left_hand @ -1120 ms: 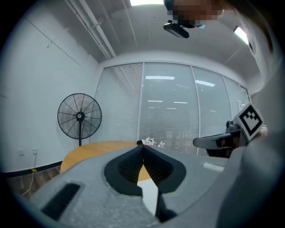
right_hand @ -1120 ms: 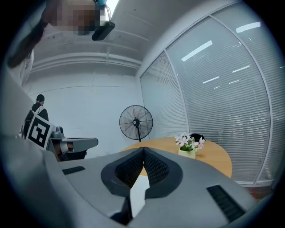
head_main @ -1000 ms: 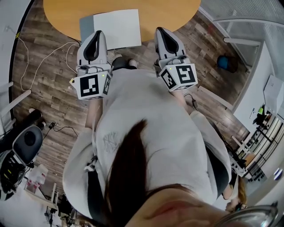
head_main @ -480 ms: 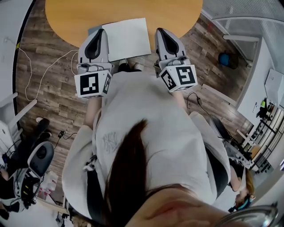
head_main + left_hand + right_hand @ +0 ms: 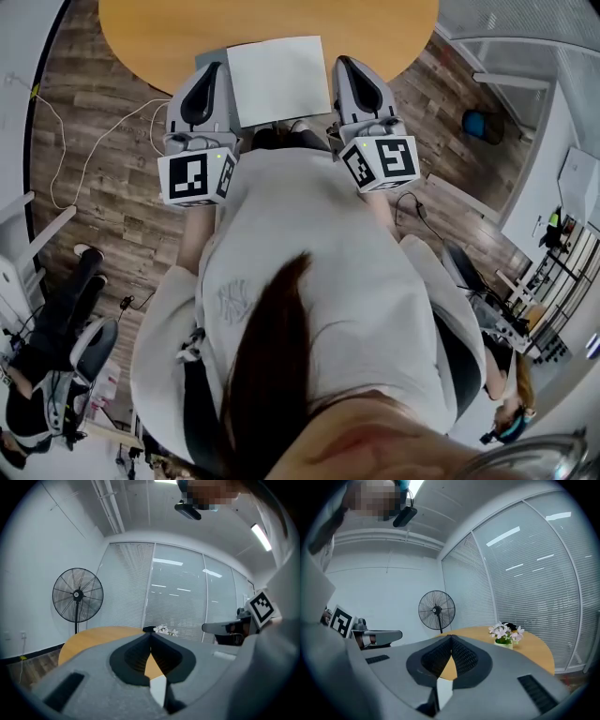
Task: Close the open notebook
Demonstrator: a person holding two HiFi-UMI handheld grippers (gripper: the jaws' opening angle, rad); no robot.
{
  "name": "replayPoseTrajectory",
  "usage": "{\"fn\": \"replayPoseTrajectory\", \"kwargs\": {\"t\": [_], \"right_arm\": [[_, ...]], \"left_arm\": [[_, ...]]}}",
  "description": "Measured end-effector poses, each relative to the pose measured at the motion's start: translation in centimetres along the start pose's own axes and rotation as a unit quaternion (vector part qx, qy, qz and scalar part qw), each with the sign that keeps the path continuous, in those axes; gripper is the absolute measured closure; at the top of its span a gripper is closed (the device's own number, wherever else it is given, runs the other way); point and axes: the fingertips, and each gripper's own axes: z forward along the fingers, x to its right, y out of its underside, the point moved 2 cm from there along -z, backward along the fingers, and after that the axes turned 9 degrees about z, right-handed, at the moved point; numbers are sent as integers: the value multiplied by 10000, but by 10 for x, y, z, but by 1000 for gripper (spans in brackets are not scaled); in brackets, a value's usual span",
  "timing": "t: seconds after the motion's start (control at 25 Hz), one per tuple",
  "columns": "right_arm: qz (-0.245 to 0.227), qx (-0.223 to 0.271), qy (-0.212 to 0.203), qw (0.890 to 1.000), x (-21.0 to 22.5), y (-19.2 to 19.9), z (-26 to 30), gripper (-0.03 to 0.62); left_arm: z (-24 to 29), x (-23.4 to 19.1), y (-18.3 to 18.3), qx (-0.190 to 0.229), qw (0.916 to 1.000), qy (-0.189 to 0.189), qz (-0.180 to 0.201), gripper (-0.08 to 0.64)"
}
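Wood-plank flooring (image 5: 112, 187) runs under the person, whose pale top (image 5: 309, 281) fills the near part of the head view. Thin white cables (image 5: 66, 141) trail loosely over the boards at the left.

Just ahead of the body, the left gripper (image 5: 214, 67) and the right gripper (image 5: 343, 61) are held side by side. Each is a grey moulded shell with black ribbed pads and a marker cube at its back. Both pairs of jaws are drawn together, tips meeting, with nothing gripped.

Between the two grippers the notebook (image 5: 278, 80) lies open and flat at the near edge of the round table (image 5: 159, 28). A blank white page faces up and a grey strip shows past its left side. Whether its near edge overhangs the rim cannot be told. A gripper stands just beside the page on either side; contact cannot be made out.

The tabletop is smooth, orange-toned wood, with bare surface beyond the notebook. Farther along it, near the far rim, a small pale pot (image 5: 503, 642) holds white and pink flowers (image 5: 504, 631).

Past the table a black pedestal fan (image 5: 436, 611) with a round wire cage stands before a white wall. Slatted blinds (image 5: 534, 588) behind glass panels close off the room.
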Motion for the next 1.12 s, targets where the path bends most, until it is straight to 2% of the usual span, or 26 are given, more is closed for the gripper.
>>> {"fn": "replayPoseTrajectory", "kwargs": {"t": [0.6, 0.96, 1.12], "right_arm": [[-103, -74, -198, 9997, -16, 4, 5, 589], [-62, -47, -215, 9997, -19, 5, 2, 589], [-84, -47, -227, 9997, -22, 6, 3, 589]], "left_arm": [[-16, -12, 9, -109, 9997, -176, -129, 543], [-22, -8, 9, -103, 9998, -158, -102, 543], [-23, -15, 19, -338, 9992, -182, -118, 543]]}}
